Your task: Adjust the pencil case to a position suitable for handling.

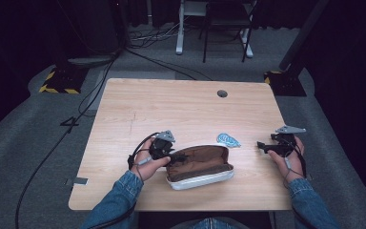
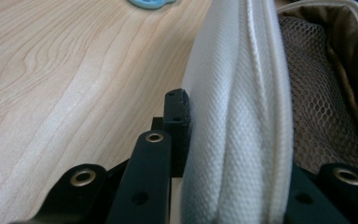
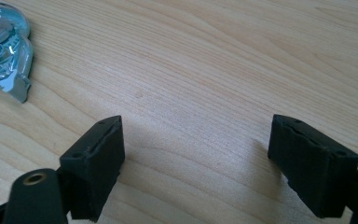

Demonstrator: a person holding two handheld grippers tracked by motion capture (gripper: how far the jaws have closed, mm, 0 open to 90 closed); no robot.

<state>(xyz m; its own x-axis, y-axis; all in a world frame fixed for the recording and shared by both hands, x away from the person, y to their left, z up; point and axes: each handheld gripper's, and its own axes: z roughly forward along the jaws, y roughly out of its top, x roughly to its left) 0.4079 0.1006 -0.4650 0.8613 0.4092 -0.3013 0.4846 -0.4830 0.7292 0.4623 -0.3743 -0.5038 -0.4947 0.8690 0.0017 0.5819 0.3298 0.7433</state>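
Gripping the left end wall of the open white fabric pencil case with a brown lining (image 1: 200,166), the left tool (image 1: 170,155) is clenched on that white woven edge (image 2: 233,140), one black jaw outside the wall and the other inside against the brown mesh pocket (image 2: 317,116). This case lies on the pale wooden surface (image 1: 181,105) near the person's edge, lid tipped back. Just behind the case's right end rests a small blue-and-clear correction tape dispenser (image 1: 228,140). Well right of the case, the right tool (image 1: 262,146) hovers low over bare wood, jaws released and wide apart, with the dispenser (image 3: 4,51) ahead to its left.
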